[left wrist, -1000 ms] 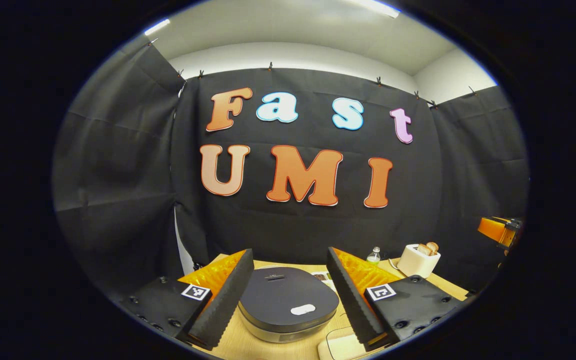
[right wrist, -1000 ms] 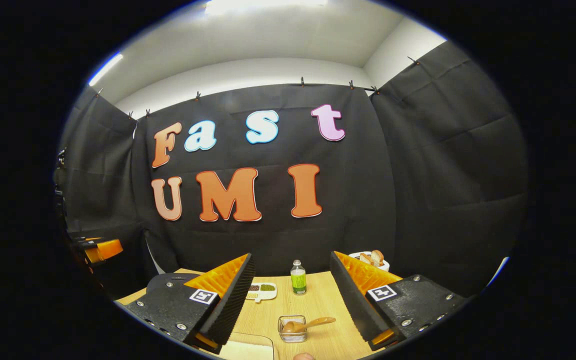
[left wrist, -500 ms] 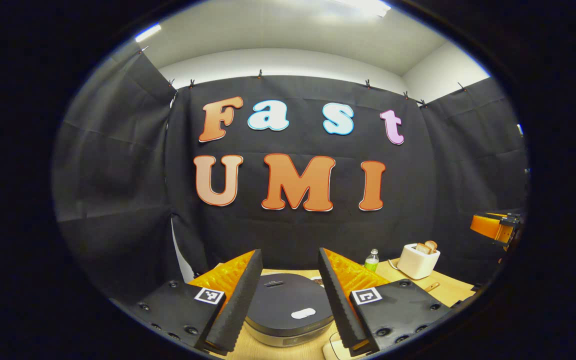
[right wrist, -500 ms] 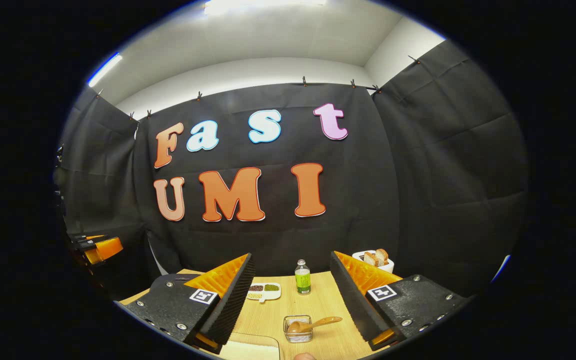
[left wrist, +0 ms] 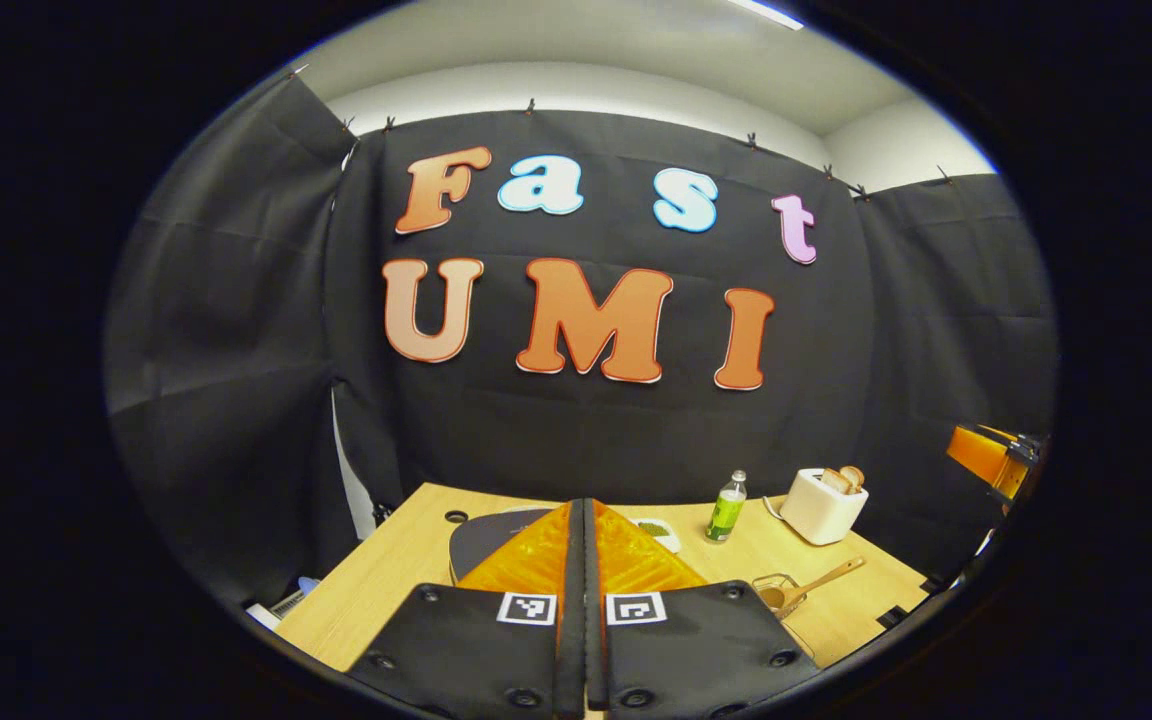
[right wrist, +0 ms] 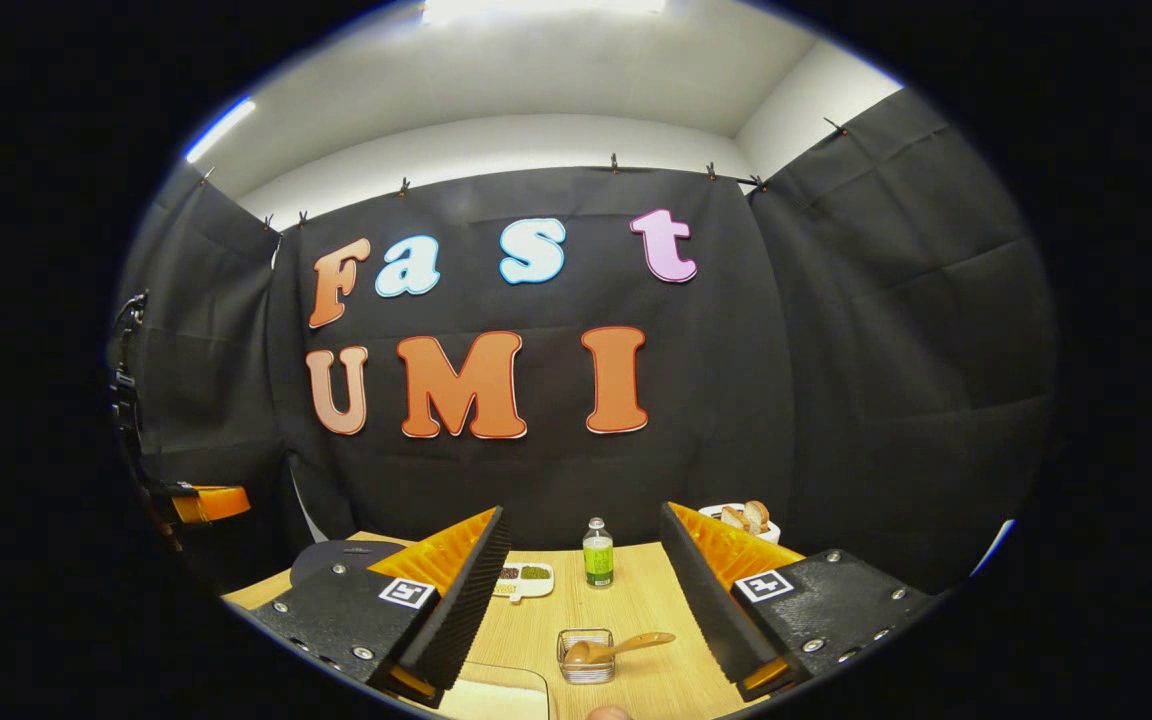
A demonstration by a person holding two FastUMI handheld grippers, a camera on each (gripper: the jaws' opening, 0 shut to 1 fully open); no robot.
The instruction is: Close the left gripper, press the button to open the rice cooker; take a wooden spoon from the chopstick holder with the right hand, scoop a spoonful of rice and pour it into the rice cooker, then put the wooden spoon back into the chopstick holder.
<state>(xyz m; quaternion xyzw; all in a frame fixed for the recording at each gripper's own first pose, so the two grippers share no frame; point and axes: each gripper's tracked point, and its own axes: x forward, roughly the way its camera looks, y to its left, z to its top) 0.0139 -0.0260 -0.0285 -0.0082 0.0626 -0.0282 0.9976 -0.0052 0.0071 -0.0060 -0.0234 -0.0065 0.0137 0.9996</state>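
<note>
Left gripper (left wrist: 583,515), fingers together, above rice cooker (left wrist: 481,535).

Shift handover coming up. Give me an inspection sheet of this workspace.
Surface: wooden table, items spread out.
Job's things: rice cooker, lid down; wooden spoon resting in the holder.
Clutter: green bottle, toaster with bread, small dish of grains.
Grippers: left gripper shut, empty, above the cooker; right gripper open, empty.
Cables: cord beside the toaster.
Surroundings: black cloth wall, white ceiling.
</note>
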